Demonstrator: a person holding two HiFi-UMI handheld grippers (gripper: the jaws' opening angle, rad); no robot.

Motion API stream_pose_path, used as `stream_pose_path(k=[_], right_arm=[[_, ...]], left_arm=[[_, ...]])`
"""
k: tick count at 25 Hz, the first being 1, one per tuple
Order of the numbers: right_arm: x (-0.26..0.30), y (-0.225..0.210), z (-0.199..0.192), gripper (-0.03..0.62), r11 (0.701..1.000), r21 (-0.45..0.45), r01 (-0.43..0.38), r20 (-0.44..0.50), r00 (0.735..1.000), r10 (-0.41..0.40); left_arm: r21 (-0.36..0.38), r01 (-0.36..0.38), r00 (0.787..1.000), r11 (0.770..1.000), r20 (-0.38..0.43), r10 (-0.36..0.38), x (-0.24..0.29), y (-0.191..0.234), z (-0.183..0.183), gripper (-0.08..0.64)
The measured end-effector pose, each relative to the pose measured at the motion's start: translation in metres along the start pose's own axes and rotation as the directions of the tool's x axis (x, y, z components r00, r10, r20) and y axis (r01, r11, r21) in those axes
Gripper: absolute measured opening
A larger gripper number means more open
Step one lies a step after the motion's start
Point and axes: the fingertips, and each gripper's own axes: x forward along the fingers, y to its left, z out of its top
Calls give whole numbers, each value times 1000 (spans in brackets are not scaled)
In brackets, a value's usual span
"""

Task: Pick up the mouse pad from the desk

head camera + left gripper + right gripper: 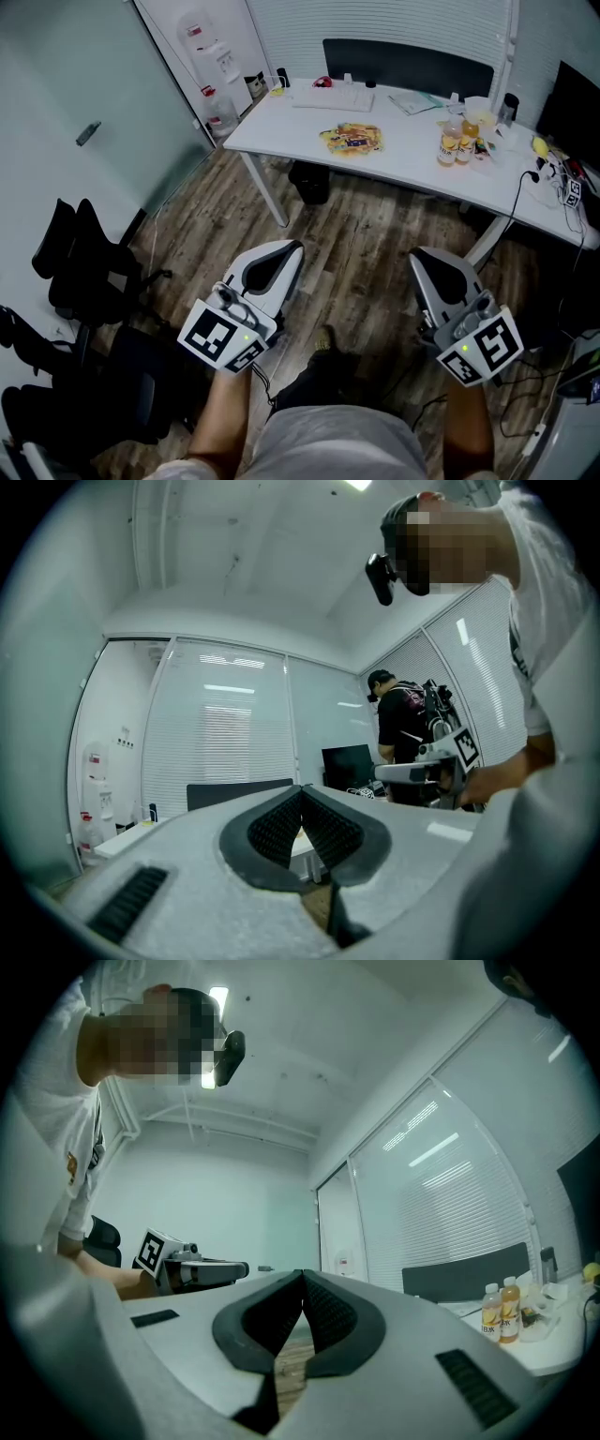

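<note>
Left claw (pixel 295 247) and right claw (pixel 419 254) — both closed, empty — two bottles (pixel 450 145) on one desk (pixel 403 161).

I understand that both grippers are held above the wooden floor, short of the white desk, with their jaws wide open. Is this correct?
No: the jaws are shut, not open. In their own gripper views the left gripper and the right gripper have them closed together, nothing between. Both are indeed above the wooden floor, short of the white desk.

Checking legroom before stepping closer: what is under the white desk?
A black bin-like object on the wood floor beside a white desk leg. The desktop covers whatever lies farther back.
</note>
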Motion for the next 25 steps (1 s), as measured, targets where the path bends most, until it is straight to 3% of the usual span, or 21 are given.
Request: stream_pose_path(k=[10,25], right_arm=[[52,-46,-17,11,1000,-11,24,-27,999,-24],[187,-113,-47,12,993,-23,112,-60,992,-113]], left_arm=[[-6,19,1000,1000,15,-19,47,58,-17,15],[0,76,997,997,-11,-76,111,210,-47,15]])
